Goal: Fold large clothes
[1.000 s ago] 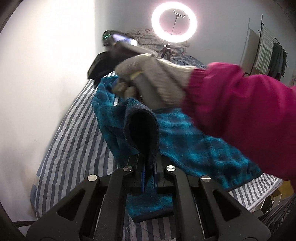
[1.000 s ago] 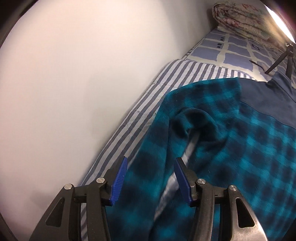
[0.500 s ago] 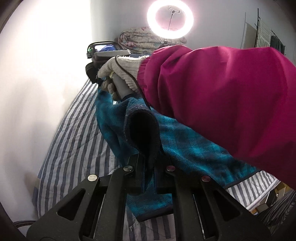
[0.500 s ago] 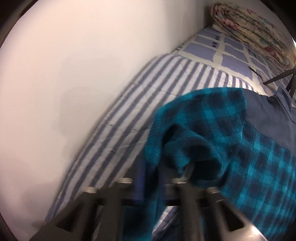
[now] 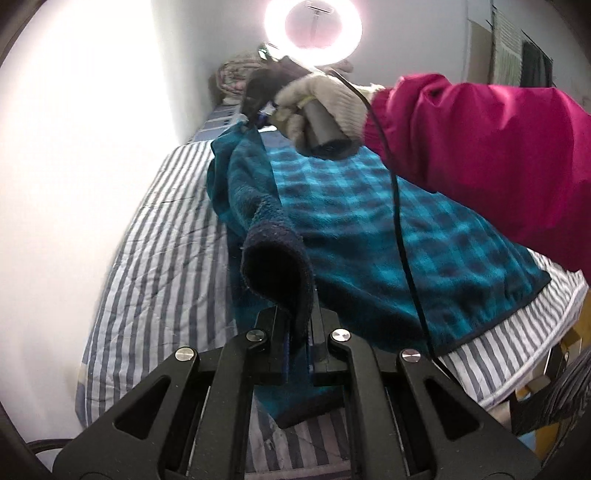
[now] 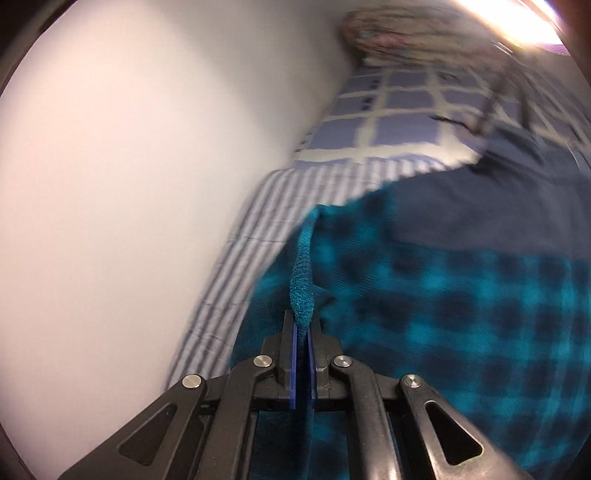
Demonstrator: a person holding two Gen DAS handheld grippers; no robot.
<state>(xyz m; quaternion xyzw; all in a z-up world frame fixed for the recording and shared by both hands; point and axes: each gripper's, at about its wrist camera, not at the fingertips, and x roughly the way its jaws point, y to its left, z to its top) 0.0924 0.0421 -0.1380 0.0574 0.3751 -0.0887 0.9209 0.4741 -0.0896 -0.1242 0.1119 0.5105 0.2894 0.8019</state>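
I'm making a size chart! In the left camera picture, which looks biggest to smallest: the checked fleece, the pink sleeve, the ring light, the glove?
1. Fleece.
2. Pink sleeve, though it is nearer the camera, so these two are unsure.
3. Ring light and glove look alike; the light is farther off.

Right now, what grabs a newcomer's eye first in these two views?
The teal plaid fleece shirt spread on the striped bedsheet, its dark cuff pinched in the left claw. Behind it, a glaring ring light and a magenta sleeve. The right claw is shut on a shirt fold.
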